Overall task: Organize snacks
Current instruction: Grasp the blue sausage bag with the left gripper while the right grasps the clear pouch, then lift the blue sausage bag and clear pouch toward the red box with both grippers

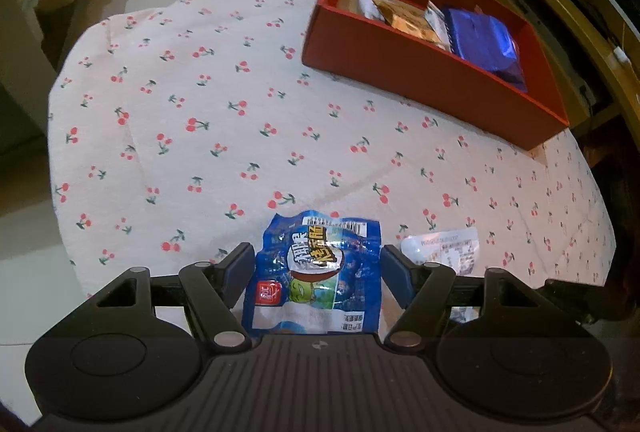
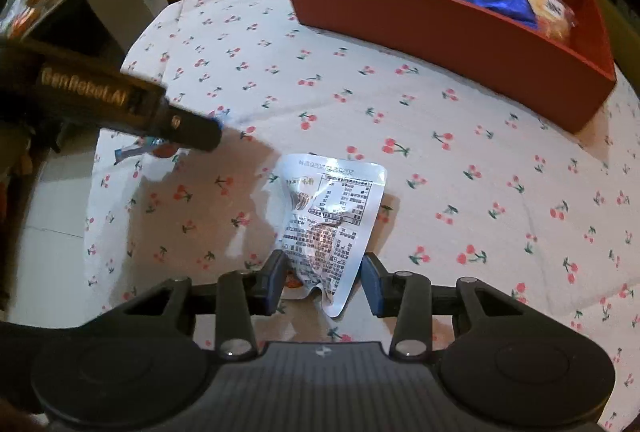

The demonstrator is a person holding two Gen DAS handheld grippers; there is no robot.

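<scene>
While the left gripper [image 1: 316,264] is straddling the blue snack packet [image 1: 316,272] with its jaws apart, their pads just beside the crinkled edges, nothing is yet pinching it, so closing on the slippery film could be squeezing it out sideways or crushing what is inside. Further right, the right gripper [image 2: 324,280] is likewise spread around the near end of the white packet [image 2: 332,224], lying face down on the cherry-print cloth [image 2: 460,192]; a low pinch may be snagging that cloth and dragging it. Far right, the red box [image 2: 460,32] is already holding packets, leaving little room.
</scene>
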